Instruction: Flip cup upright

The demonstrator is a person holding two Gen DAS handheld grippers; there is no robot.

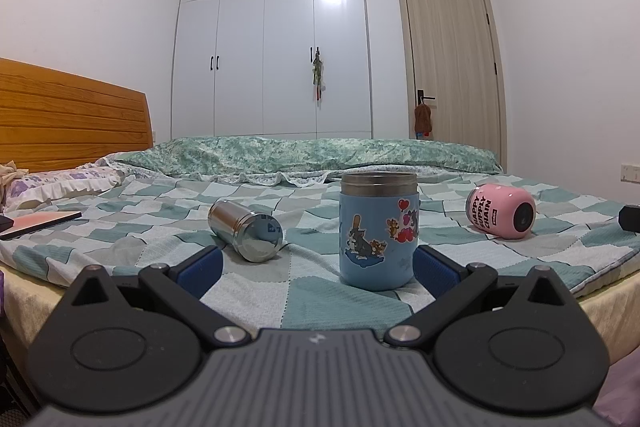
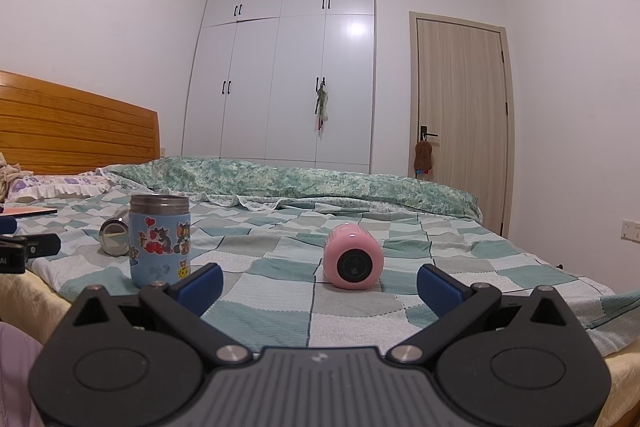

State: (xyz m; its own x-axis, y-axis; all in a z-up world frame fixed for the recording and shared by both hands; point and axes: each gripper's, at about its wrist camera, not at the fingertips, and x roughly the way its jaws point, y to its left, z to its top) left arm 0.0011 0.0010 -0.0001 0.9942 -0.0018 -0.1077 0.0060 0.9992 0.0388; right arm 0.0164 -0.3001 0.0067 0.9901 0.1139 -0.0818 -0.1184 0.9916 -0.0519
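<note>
Three cups sit on the bed (image 1: 256, 303), near its front edge. The blue cup (image 1: 378, 233) stands upright, metal rim up. The steel cup (image 1: 246, 231) lies on its side toward the headboard end, base facing the left camera. The pink cup (image 2: 353, 255) lies on its side toward the foot end, its dark round end facing the right camera.

Left gripper (image 1: 318, 267): jaws spread wide, holding nothing; the blue cup stands just ahead of its right pad, and contact cannot be confirmed. Right gripper (image 2: 318, 285): jaws spread wide, empty, with the pink cup ahead and roughly centred between them, apart from both pads.

Judgement: the pink cup is the likelier next target. It appears rigid with a smooth curved wall, probably light if empty, and free to roll on the soft quilt. Take hold across the body at mid-length, pads on opposite sides. The steel cup looks slicker; grip it firmly at mid-body.
</note>
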